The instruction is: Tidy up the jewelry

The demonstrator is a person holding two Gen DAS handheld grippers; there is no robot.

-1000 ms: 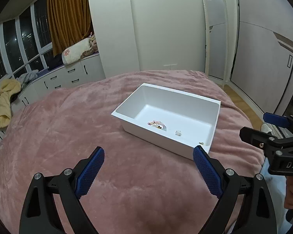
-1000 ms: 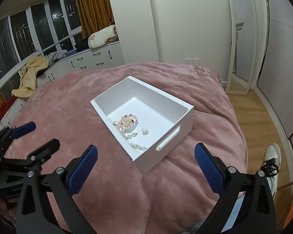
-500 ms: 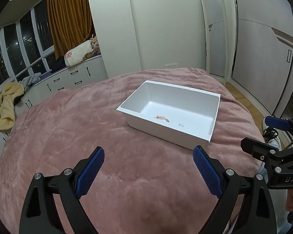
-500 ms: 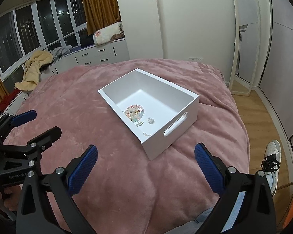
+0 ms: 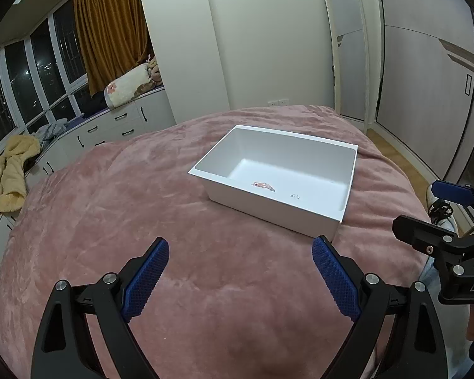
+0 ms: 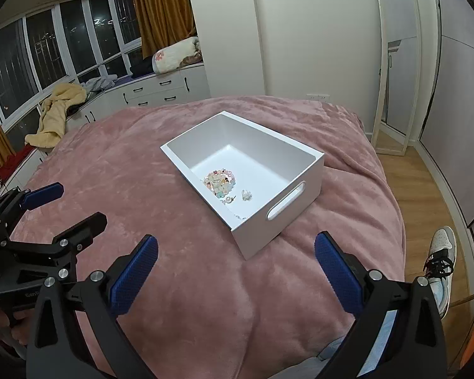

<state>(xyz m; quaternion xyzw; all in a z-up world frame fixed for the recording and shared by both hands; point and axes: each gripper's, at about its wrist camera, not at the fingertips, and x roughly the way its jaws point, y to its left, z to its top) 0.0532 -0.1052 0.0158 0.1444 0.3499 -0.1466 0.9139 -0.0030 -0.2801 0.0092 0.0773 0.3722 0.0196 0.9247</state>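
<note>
1. The white box (image 6: pixel 295 161) sits centre frame on the pink bedspread (image 6: pixel 126 170), its long axis running lower right to upper left.
2. Beaded bracelets (image 6: pixel 219 181) lie on its floor (near the handle end).
3. Right gripper (image 6: pixel 236 270) and left gripper (image 5: pixel 238 279) gape wide, empty; the right looks nearer.

My view: blanket (image 6: pixel 142 173) bare on all sides of box (image 6: pixel 278 170); box top open, beads (image 6: pixel 219 181) cluster at near-left floor, far half free.
</note>
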